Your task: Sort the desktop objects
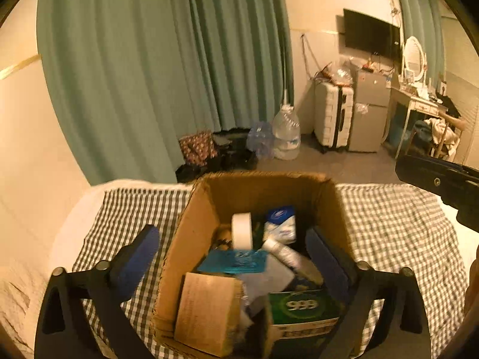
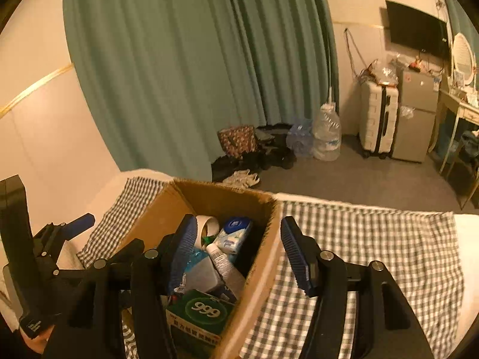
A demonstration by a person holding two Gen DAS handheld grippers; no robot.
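An open cardboard box stands on a checked cloth. It holds a white tape roll, a blue-and-white tissue pack, a white tube, a teal packet and a green "999" carton. My left gripper is open wide, with one finger outside the box's left wall and the other inside by the right wall. My right gripper is open astride the box's right wall, and its pads are clear of the cardboard. Neither gripper holds anything.
The box's near flap leans inward. Beyond the cloth's far edge lies the floor, with green curtains, large water bottles, a white suitcase, a small fridge and a dressing table.
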